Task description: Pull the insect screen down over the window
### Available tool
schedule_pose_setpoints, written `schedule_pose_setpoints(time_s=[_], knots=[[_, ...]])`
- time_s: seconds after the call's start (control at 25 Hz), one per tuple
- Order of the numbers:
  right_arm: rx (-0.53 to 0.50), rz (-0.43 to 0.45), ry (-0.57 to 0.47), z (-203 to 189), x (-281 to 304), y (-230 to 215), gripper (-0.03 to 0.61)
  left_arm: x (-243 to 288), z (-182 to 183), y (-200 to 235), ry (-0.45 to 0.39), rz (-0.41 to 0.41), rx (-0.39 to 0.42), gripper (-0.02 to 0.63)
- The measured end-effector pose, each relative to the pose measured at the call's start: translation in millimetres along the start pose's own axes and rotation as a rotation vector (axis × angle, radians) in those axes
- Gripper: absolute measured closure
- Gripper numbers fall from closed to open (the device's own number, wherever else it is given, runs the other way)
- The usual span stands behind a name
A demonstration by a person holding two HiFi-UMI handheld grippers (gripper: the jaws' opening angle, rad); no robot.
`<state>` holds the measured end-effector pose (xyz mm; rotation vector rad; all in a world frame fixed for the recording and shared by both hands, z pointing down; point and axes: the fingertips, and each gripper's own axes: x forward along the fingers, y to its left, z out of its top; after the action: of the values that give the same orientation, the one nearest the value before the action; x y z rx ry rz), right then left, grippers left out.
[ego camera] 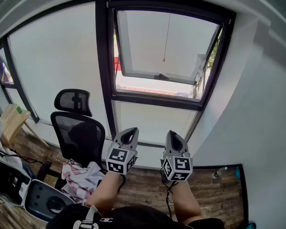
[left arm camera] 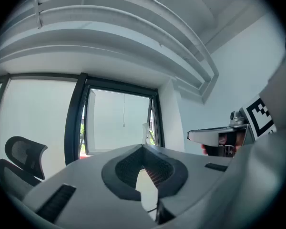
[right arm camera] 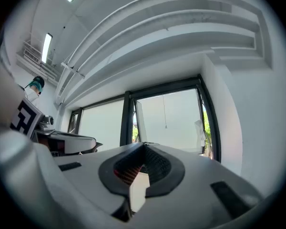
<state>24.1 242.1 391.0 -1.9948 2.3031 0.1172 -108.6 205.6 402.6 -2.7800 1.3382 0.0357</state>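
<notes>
Where the dark-framed glazing meets the white side wall, the window (ego camera: 167,99) takes up the upper right of the head view, its sash (ego camera: 157,75) swung outward at the bottom edge. To the left of it is a large fixed pane (ego camera: 57,66). The insect screen is not drawn over the opening. All that shows of it is its pull cord (ego camera: 166,37), a thin line that hangs from the frame's top bar down the middle of the opening and ends in a small knob partway down.

A black mesh office chair (ego camera: 78,130) stands on the wooden floor (ego camera: 214,194) below the fixed pane, with a pink-and-white cloth (ego camera: 81,178) on its seat.

The two grippers are held side by side, well below the window's sill and apart from it. The left gripper (ego camera: 129,130) points up towards the frame's lower left corner. Its own view shows its jaws pressed together with nothing between them. The right gripper (ego camera: 173,135) is just beside it, jaws likewise closed and empty.

A small bottle (ego camera: 219,171) lies near the floor's right edge.
</notes>
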Motion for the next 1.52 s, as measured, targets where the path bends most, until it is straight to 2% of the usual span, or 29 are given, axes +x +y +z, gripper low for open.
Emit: schedule_pose_setpoints(time_s=[0.36,0.72,1.28,1.52], knots=[[0.018,-0.04,-0.012,-2.1,-1.2,2.1,0.578,-4.8,-0.6,5.7,0.0,0.003,0.005,0.601],[0.016,-0.026,0.004,-3.8,14.3,17.7,0.578,-5.0,3.9,22.8,-0.012,0.005,-0.001,0.601],[-0.022,-0.062,0.002,-15.6,53.7,55.1,0.577,-2.9,-2.1,82.6,-0.029,-0.004,0.01,0.601],[-0.036,-0.066,-0.009,-17.7,68.0,58.1,0.577,7.3,-6.9,92.7,-0.022,-0.013,0.018,0.601]])
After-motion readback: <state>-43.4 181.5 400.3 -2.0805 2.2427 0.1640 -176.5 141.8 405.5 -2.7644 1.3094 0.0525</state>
